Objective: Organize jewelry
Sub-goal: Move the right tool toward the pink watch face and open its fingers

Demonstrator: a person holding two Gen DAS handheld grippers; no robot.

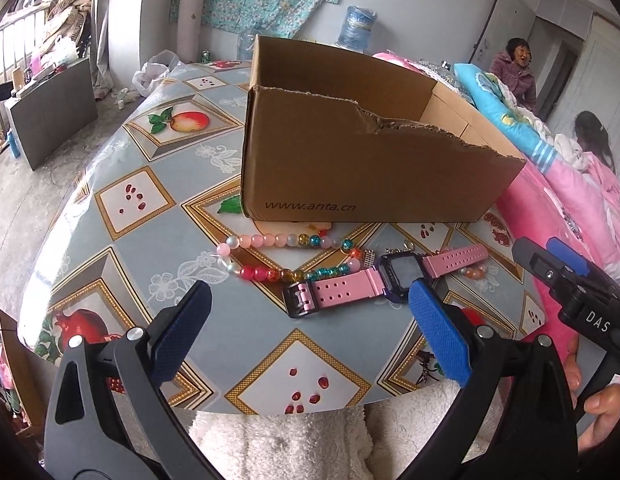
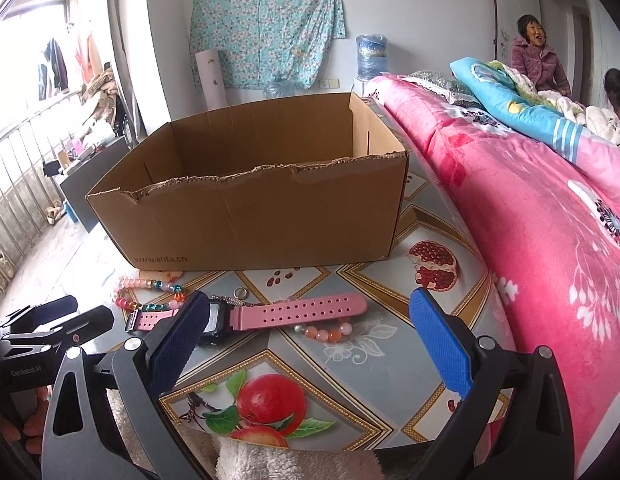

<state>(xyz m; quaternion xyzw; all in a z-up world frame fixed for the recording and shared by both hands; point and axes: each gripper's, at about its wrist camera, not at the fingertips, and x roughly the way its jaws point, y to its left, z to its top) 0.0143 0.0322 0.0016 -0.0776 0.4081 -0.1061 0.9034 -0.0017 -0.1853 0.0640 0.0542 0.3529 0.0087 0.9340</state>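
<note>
Left gripper [image 1: 310, 320] and right gripper [image 2: 310, 328]: both released, gripping nothing, held low and spread for approach. Pink watch [image 1: 374, 276], bead necklace [image 1: 285, 256] and small bead bracelet [image 2: 326, 333]: loose on table [image 1: 121, 200], just before open cardboard box [image 1: 350, 168], likely the destination.

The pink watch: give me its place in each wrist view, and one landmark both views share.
Left wrist view: the pink watch lies flat on the table, centre-right, its face just above the left claw's right finger.
Right wrist view: the watch sits centre-left, its face partly hidden behind the right claw's left finger.
Shared landmark: the cardboard box printed www.anta.cn, right behind it.
</note>
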